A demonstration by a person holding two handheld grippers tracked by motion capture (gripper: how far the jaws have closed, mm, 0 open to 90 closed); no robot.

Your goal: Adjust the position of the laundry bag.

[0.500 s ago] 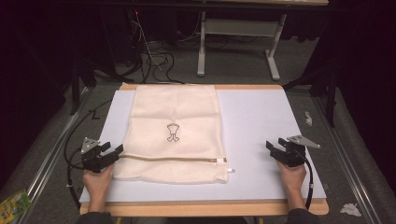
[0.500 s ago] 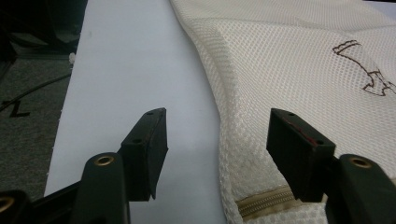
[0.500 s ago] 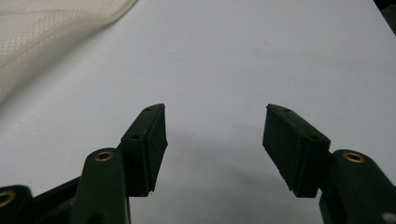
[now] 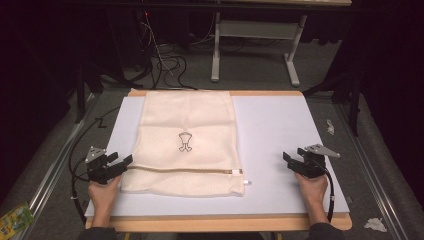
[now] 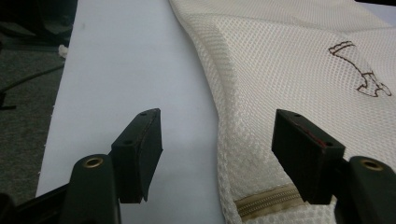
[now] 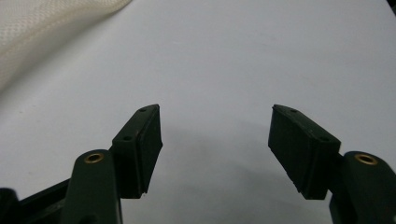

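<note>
A cream mesh laundry bag [image 4: 185, 142] lies flat on the white table top [image 4: 272, 135], with a small brown emblem [image 4: 185, 141] at its middle and a tan zipper [image 4: 185, 170] across its near end. My left gripper [image 4: 126, 161] stands open at the bag's left near edge, one jaw over bare table and the other over the mesh [image 5: 289, 84], by the zipper end [image 5: 266, 205]. My right gripper [image 4: 289, 159] is open over bare table at the right, well apart from the bag; a corner of the mesh [image 6: 42, 28] lies far off.
The table's wooden rim [image 4: 215, 222] runs along the near side. Cables [image 4: 165, 62] and a grey desk frame [image 4: 252, 45] stand on the dark floor beyond. Crumpled white scraps [image 4: 374, 224] lie on the floor at right, a green packet [image 4: 15, 217] at left.
</note>
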